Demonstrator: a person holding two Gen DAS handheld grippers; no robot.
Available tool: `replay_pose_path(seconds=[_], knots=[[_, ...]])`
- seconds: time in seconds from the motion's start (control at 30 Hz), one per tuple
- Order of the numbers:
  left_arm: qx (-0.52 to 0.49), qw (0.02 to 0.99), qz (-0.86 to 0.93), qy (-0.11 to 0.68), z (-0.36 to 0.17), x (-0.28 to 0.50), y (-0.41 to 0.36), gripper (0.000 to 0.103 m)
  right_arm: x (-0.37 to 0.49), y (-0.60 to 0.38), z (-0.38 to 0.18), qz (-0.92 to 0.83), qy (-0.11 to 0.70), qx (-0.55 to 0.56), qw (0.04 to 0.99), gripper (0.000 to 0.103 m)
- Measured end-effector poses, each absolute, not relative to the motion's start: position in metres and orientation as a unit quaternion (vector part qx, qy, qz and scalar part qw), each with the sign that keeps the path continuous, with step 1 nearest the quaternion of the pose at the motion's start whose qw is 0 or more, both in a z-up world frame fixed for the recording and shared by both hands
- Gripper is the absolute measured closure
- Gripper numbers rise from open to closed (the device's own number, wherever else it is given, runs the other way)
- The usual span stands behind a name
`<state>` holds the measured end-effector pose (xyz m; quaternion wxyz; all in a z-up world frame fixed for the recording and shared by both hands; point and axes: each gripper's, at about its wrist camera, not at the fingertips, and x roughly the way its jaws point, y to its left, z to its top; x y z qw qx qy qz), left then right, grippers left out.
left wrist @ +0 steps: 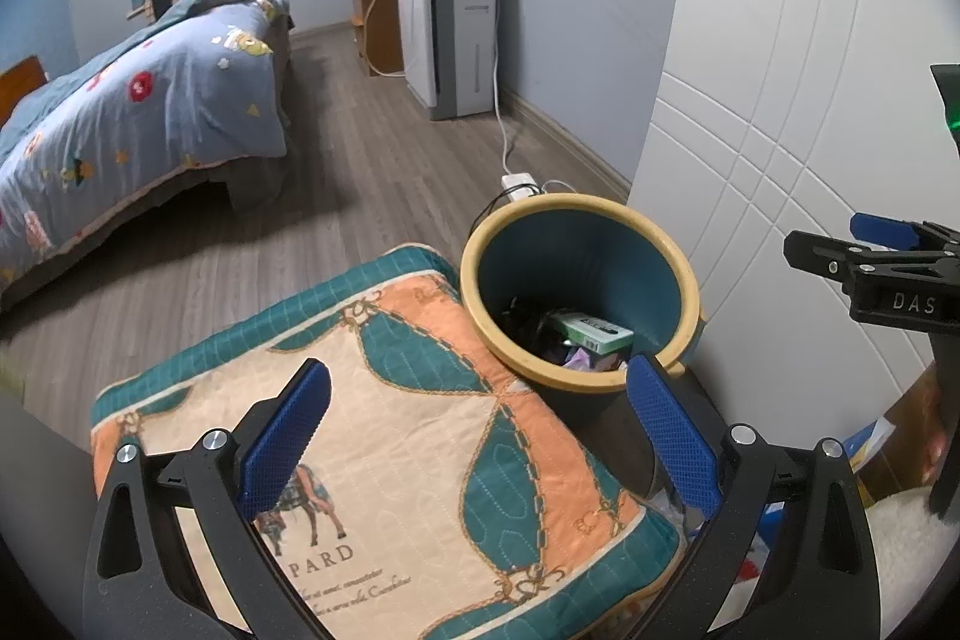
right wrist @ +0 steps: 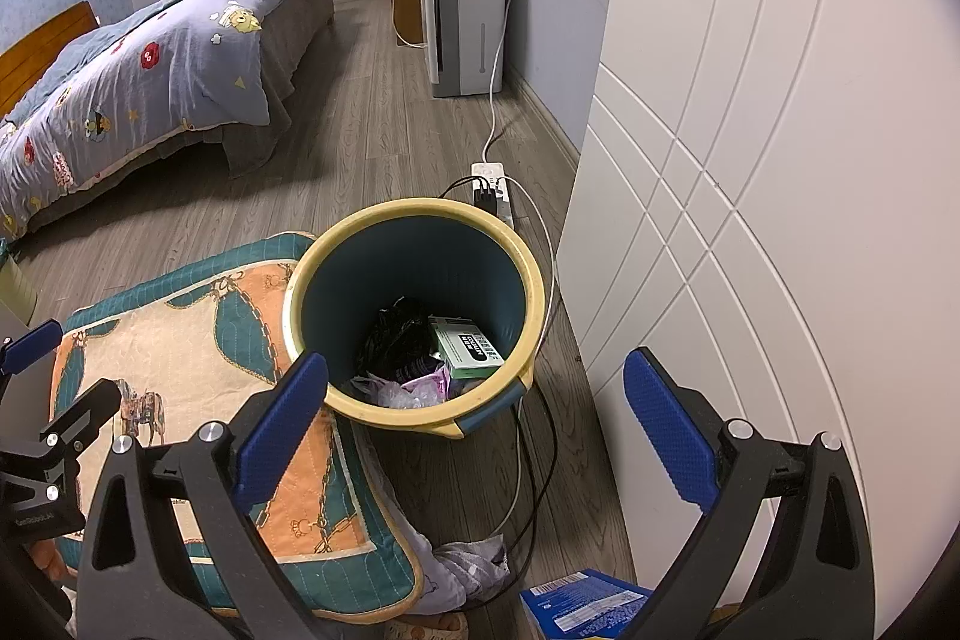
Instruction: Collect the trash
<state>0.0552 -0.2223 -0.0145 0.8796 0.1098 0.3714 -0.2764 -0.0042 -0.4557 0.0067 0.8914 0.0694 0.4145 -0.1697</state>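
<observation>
Your left gripper (left wrist: 480,436) hangs with its jaws wide apart and nothing between them, over a quilted cushion (left wrist: 384,436) printed with a horse. Your right gripper (right wrist: 480,424) is just as widely spread and bare, above the near rim of the trash bin (right wrist: 414,214).

The bin stands on a grey wood-plank floor (right wrist: 372,124), its rim touching the cushion's edge, close to a white panelled door (right wrist: 780,160). A power strip (right wrist: 492,187) lies just behind it, a bed (right wrist: 156,70) well apart.

A blue packet (right wrist: 576,604) on the floor is cut off by the bottom edge (its print is unreadable).

Inside the bin lie a green box (right wrist: 468,346), a black bag (right wrist: 396,334) and crumpled pale plastic (right wrist: 408,391).
</observation>
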Motion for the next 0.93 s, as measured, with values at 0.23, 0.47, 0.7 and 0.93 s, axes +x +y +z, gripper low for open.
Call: replay_pose_path(seconds=[0.23, 0.47, 0.7, 0.93], knots=[[0.112, 0.880, -0.276, 0.371, -0.014, 0.055, -0.223, 0.005, -0.004, -0.455, 0.005, -0.170, 0.415, 0.069, 0.891, 0.006], [0.114, 0.880, -0.278, 0.368, -0.013, 0.054, -0.222, 0.005, -0.004, -0.455, 0.004, -0.170, 0.416, 0.070, 0.891, 0.006], [0.118, 0.883, -0.286, 0.353, -0.006, 0.052, -0.222, 0.005, -0.005, -0.451, 0.000, -0.174, 0.420, 0.077, 0.887, 0.006], [0.116, 0.885, -0.275, 0.357, -0.004, 0.054, -0.211, 0.005, -0.004, -0.446, 0.001, -0.179, 0.424, 0.075, 0.885, 0.006]])
